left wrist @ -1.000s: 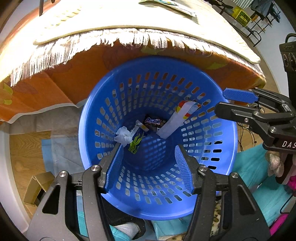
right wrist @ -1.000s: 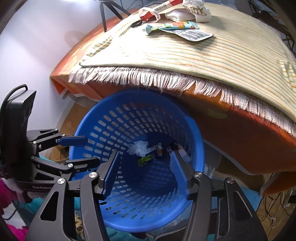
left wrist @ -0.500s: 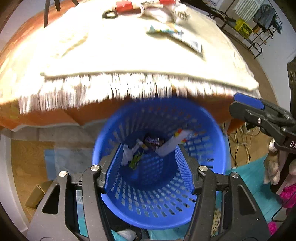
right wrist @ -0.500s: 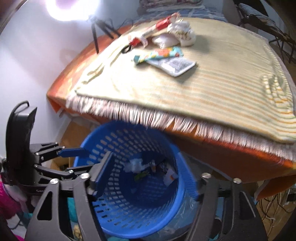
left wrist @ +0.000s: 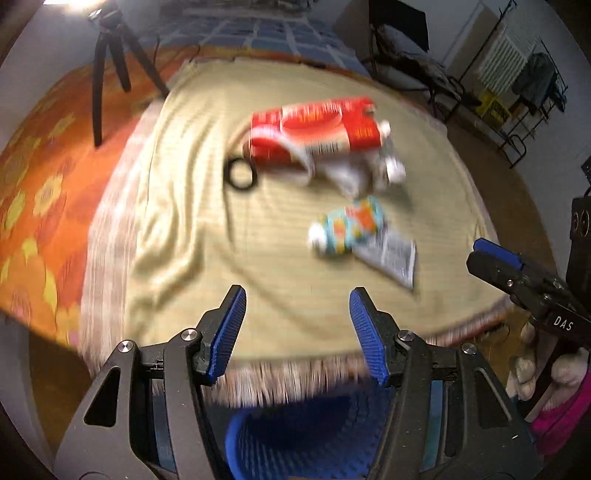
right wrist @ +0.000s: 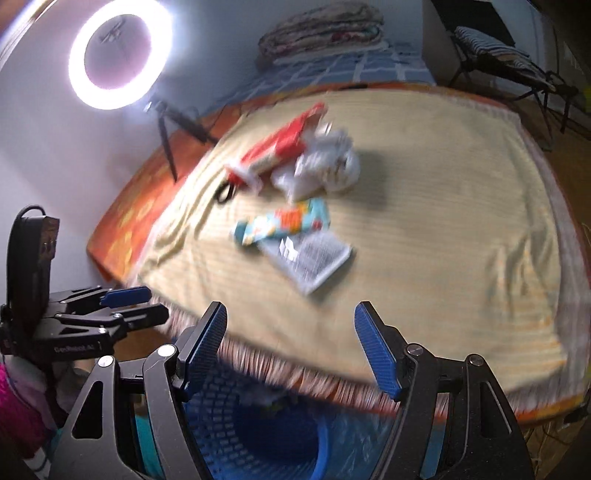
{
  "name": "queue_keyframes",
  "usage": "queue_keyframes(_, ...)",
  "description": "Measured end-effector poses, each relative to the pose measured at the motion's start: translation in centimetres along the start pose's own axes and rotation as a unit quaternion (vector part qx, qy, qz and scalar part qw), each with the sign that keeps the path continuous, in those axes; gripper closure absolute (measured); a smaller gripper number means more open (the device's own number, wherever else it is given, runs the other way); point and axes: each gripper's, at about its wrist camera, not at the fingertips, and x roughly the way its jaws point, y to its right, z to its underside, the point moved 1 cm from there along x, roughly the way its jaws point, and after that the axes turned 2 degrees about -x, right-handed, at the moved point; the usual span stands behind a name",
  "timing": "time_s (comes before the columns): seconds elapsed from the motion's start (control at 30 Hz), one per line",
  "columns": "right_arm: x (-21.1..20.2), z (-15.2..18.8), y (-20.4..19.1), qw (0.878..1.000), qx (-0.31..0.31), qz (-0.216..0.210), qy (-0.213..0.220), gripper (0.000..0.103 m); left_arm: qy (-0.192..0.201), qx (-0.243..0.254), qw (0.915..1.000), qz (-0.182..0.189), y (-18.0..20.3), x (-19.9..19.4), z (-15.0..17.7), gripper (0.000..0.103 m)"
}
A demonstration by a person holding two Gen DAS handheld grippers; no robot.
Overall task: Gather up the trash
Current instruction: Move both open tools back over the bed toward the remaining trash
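Trash [left wrist: 349, 230] on fringed cloth [left wrist: 192, 236]

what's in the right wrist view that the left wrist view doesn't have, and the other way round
Only the right wrist view shows the lit ring light and the folded blankets. Only the left wrist view shows the white radiator and the clothes rack. Both show the red carton, the teal wrapper, the grey packet, the blue basket, and both grippers open and empty.

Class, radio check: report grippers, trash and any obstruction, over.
Left gripper open, empty; right gripper open, empty, jaws just widened. Red wrapper, teal packet, grey sachet on cloth. Basket below the edge. Nothing in the way.
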Motion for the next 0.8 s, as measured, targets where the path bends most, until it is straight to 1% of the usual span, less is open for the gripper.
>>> queue_keyframes(0.1,0.2,-2.5,0.9,1.000,0.007,0.003,0.015,0.032,0.008,-0.008,0.9999,0.005,-0.7,0.9,-2.6,0.043)
queue_keyframes(0.2,1.0,-4.9,1.9,1.000,0.015,0.004,0.026,0.032,0.004,-0.029,0.9995,0.012,-2.0,2.1,-3.9,0.043)
queue_keyframes(0.3,2.4,-6.1,3.0,0.999,0.029,-0.002,0.026,0.032,-0.011,-0.063,0.9975,0.029,-3.7,2.9,-4.4,0.043)
queue_keyframes(0.37,3.6,-6.6,4.1,0.998,0.057,-0.020,0.012,0.032,-0.008,-0.068,0.9975,0.021,-4.2,2.9,-4.7,0.043)
queue_keyframes(0.4,4.3,-6.9,4.8,0.996,0.084,-0.040,0.000,0.032,-0.006,-0.069,0.9974,0.017,-4.4,2.8,-4.8,0.043)
queue_keyframes(0.47,5.0,-7.4,5.2,0.992,0.103,-0.066,-0.013,0.032,-0.006,-0.074,0.9971,0.015,-4.6,2.6,-4.8,0.043)
queue_keyframes(0.53,5.1,-8.0,5.2,0.994,0.098,-0.055,-0.007,0.032,0.001,-0.072,0.9973,0.015,-4.6,1.9,-4.9,0.043)
queue_keyframes(0.6,4.8,-8.5,5.2,0.995,0.096,-0.037,0.000,0.032,0.013,-0.062,0.9980,0.005,-4.5,1.1,-4.7,0.043)
queue_keyframes(0.7,4.4,-8.7,5.5,0.992,0.114,-0.053,0.006,0.032,0.027,-0.071,0.9971,0.010,-5.0,-0.3,-4.4,0.043)
queue_keyframes(0.8,3.4,-8.2,5.3,0.993,0.106,-0.039,0.015,0.032,0.038,-0.066,0.9970,0.011,-4.7,-0.9,-4.5,0.043)
